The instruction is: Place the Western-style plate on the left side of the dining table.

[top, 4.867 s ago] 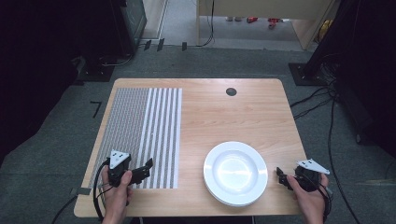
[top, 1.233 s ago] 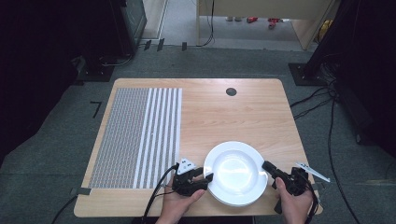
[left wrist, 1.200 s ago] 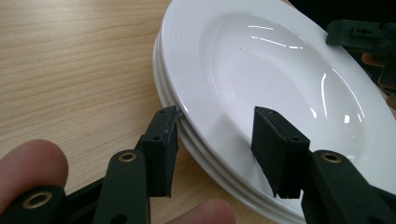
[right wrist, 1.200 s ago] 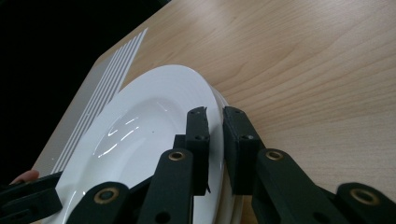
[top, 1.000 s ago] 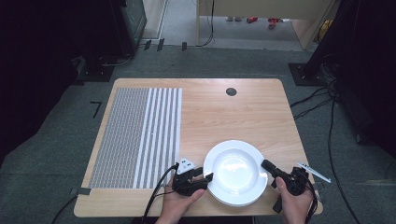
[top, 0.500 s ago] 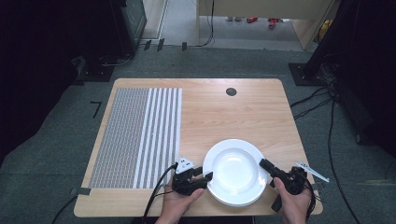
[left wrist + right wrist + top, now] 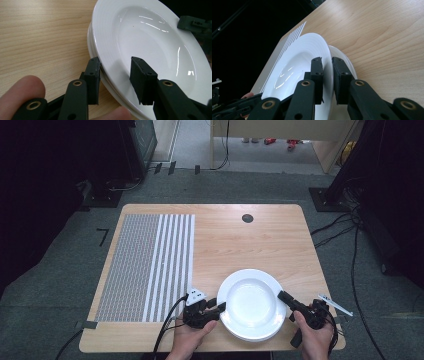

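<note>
A stack of white plates sits near the front edge of the wooden table (image 7: 260,235), right of a striped mat (image 7: 147,265). The top plate (image 7: 250,302) is pinched at its right rim by the right gripper (image 7: 327,75), jaws closed on it. The left gripper (image 7: 115,76) straddles the left rim, jaws apart, the outer one touching.

No text, label or number can be read anywhere (every surface is plain).
</note>
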Action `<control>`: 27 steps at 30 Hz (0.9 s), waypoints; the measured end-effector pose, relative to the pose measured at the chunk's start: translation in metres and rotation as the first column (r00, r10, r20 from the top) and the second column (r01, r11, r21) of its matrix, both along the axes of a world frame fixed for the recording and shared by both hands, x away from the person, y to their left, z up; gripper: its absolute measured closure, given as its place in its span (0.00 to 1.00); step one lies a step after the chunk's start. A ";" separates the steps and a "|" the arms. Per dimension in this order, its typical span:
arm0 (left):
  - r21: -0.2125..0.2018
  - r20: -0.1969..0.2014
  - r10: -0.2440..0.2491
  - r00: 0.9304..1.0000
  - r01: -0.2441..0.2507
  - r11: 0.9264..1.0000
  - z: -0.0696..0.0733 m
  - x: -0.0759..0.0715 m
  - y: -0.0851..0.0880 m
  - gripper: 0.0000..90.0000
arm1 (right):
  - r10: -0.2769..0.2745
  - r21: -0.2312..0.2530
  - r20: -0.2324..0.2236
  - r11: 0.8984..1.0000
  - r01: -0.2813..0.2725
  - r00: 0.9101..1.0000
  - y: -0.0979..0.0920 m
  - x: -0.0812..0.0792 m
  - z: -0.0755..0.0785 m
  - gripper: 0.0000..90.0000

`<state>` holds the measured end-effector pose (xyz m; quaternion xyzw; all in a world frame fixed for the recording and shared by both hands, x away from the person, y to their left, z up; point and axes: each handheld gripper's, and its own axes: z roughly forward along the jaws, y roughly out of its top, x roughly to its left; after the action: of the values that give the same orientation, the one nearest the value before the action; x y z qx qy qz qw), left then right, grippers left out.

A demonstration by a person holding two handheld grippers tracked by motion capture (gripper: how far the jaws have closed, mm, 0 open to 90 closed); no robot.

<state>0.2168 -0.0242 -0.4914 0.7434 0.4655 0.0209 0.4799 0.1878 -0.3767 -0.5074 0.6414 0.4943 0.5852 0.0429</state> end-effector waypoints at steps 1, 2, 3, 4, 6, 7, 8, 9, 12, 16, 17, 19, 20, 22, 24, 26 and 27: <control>-0.009 -0.004 0.005 1.000 -0.005 1.000 0.000 0.000 0.000 0.68 | -0.003 -0.001 0.002 1.000 0.003 1.000 0.000 0.000 0.000 0.90; -0.028 -0.011 0.012 1.000 -0.012 1.000 0.000 0.001 0.002 0.70 | -0.005 0.000 0.005 1.000 0.005 1.000 0.001 0.000 0.001 0.90; -0.042 -0.012 0.014 1.000 -0.014 0.999 0.001 0.001 0.004 0.72 | -0.004 -0.002 0.002 1.000 0.004 1.000 0.001 0.000 0.001 0.90; -0.052 -0.009 0.013 1.000 -0.014 0.999 0.002 0.002 0.004 0.73 | -0.001 0.002 0.004 1.000 0.001 1.000 0.002 0.000 0.000 0.90; -0.066 -0.008 0.013 1.000 -0.014 0.998 0.003 0.001 0.005 0.74 | 0.007 0.012 0.006 1.000 -0.007 1.000 0.002 0.000 0.000 0.89; -0.070 -0.010 0.010 1.000 -0.010 0.997 0.003 0.002 0.006 0.74 | 0.009 0.014 0.007 1.000 -0.009 1.000 0.003 0.000 -0.001 0.89; -0.075 -0.011 0.010 1.000 -0.011 0.997 0.003 0.002 0.006 0.74 | 0.008 0.013 0.009 1.000 -0.008 1.000 0.003 0.000 -0.001 0.89; -0.079 -0.013 0.011 1.000 -0.012 0.997 0.003 0.002 0.006 0.74 | 0.006 0.014 0.011 1.000 -0.007 1.000 0.003 0.000 -0.001 0.89; -0.087 -0.018 0.024 1.000 -0.026 0.996 0.003 0.002 0.008 0.75 | 0.006 0.020 0.021 1.000 -0.006 1.000 0.004 -0.002 0.001 0.90; -0.103 -0.030 0.034 0.999 -0.037 0.994 0.004 0.004 0.011 0.76 | 0.014 0.038 0.043 0.999 -0.015 0.999 0.006 -0.003 0.003 0.91; -0.104 -0.033 0.032 0.999 -0.036 0.994 0.005 0.004 0.012 0.76 | 0.013 0.038 0.047 0.999 -0.015 0.999 0.006 -0.003 0.004 0.91; -0.107 -0.038 0.028 0.999 -0.032 0.994 0.005 0.005 0.013 0.77 | 0.012 0.043 0.048 0.999 -0.014 0.999 0.007 -0.004 0.004 0.91; -0.109 -0.040 0.028 0.999 -0.032 0.994 0.006 0.005 0.013 0.77 | 0.011 0.047 0.048 0.999 -0.014 0.999 0.007 -0.004 0.004 0.91; -0.112 -0.046 0.022 0.999 -0.027 0.993 0.006 0.006 0.015 0.78 | 0.010 0.049 0.048 0.999 -0.013 0.999 0.007 -0.004 0.004 0.91; -0.109 -0.049 0.019 0.999 -0.024 0.994 0.006 0.007 0.015 0.77 | 0.008 0.056 0.054 0.998 -0.011 0.999 0.008 -0.004 0.005 0.92; -0.103 -0.045 0.019 0.999 -0.024 0.994 0.006 0.006 0.015 0.77 | 0.002 0.061 0.061 0.998 -0.006 0.998 0.009 -0.005 0.006 0.92; -0.100 -0.043 0.018 0.999 -0.022 0.995 0.006 0.006 0.015 0.77 | 0.000 0.058 0.062 0.998 -0.003 0.998 0.009 -0.005 0.007 0.92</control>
<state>0.2229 -0.0089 -0.4851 0.7139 0.4832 -0.0133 0.5066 0.1826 -0.3672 -0.5007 0.6235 0.4759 0.6191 0.0391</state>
